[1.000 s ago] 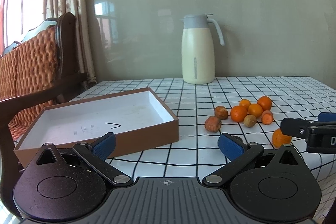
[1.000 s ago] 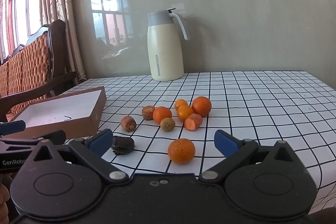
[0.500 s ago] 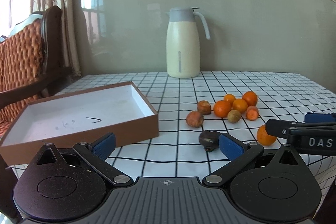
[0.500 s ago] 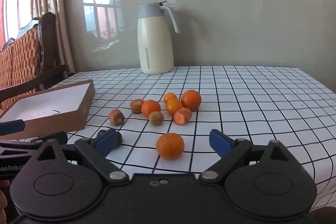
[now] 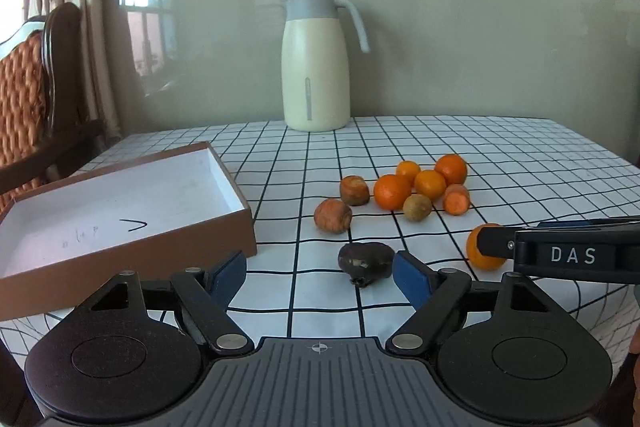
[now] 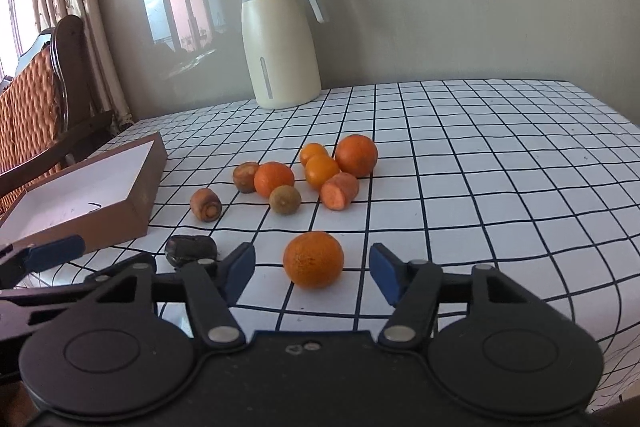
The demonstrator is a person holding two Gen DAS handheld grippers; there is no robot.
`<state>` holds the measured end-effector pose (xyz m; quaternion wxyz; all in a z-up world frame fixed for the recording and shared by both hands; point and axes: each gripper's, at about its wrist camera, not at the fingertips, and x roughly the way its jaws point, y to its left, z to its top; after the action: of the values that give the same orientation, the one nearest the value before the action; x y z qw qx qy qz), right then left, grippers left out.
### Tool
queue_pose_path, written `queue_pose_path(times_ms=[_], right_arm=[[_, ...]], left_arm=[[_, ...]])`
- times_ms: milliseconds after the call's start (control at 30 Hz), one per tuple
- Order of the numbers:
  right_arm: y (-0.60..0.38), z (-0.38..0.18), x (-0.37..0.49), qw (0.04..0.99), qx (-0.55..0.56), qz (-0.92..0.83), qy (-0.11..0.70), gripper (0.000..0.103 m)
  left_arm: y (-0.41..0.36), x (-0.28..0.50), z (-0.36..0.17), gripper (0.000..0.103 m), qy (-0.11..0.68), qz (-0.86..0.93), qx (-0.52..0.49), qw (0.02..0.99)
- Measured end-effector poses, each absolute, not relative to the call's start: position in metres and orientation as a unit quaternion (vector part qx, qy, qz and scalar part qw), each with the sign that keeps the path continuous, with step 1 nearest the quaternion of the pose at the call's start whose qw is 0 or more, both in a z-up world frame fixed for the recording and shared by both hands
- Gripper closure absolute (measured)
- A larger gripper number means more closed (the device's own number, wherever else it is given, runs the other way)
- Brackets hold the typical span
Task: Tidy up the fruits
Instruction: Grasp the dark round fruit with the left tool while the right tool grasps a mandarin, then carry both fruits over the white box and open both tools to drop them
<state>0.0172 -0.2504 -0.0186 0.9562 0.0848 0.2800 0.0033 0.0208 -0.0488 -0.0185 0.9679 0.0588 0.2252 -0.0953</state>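
A dark wrinkled fruit point(image 5: 365, 261) lies on the checked tablecloth, close in front of my open left gripper point(image 5: 320, 273), nearer its right finger. It also shows in the right wrist view point(image 6: 191, 250). A lone orange point(image 6: 313, 259) sits between the open fingers of my right gripper point(image 6: 312, 271), untouched; in the left wrist view the orange point(image 5: 482, 247) is partly hidden behind that gripper. A cluster of oranges point(image 5: 392, 191), carrot pieces point(image 5: 333, 215) and a kiwi point(image 5: 417, 207) lies farther back. An empty brown box point(image 5: 120, 211) with a white inside stands to the left.
A cream thermos jug point(image 5: 316, 67) stands at the back of the table. A wooden chair point(image 5: 36, 99) with an orange woven cushion is at the left beside curtains. The table's front edge point(image 6: 592, 323) is near both grippers.
Both grippers have moved forward and lower toward the fruit. The left one swung right, so the dark fruit now lies before it; the orange now sits between the right fingers.
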Motion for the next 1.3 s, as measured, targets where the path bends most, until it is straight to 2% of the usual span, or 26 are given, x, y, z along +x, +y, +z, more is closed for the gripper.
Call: queue_pose_path(times_ms=[400,467,567,633,1000,1067,1133,1300], right_arm=[[-0.248,-0.029,0.038,0.948,0.077,0.001,0.308,0.069],[-0.247,-0.030,0.041,0.947,0.076,0.002,0.311,0.071],[-0.247,-0.034,0.044,0.945,0.078,0.002,0.318,0.072],[-0.247,-0.034,0.045,0.945,0.078,0.002,0.318,0.072],[-0.252,-0.035,0.049,0.945,0.090,-0.004,0.315,0.073],[-0.251,-0.036,0.049,0.945,0.088,-0.005,0.314,0.073],[-0.250,-0.036,0.049,0.946,0.085,-0.006,0.314,0.073],[-0.249,-0.036,0.048,0.947,0.081,-0.008,0.310,0.074]], left_arm=[[-0.063,0.038,-0.029,0.023,0.237,-0.107,0.056,0.964],[-0.064,0.043,-0.031,0.027,0.241,-0.107,0.049,0.963],[-0.067,0.049,-0.036,0.040,0.253,-0.112,0.047,0.960],[-0.069,0.050,-0.039,0.043,0.256,-0.117,0.044,0.959],[-0.069,0.064,-0.047,0.043,0.267,-0.122,0.016,0.956],[-0.069,0.065,-0.048,0.049,0.270,-0.126,0.012,0.955],[-0.072,0.065,-0.051,0.059,0.273,-0.131,0.015,0.953],[-0.075,0.063,-0.052,0.061,0.267,-0.130,0.020,0.954]])
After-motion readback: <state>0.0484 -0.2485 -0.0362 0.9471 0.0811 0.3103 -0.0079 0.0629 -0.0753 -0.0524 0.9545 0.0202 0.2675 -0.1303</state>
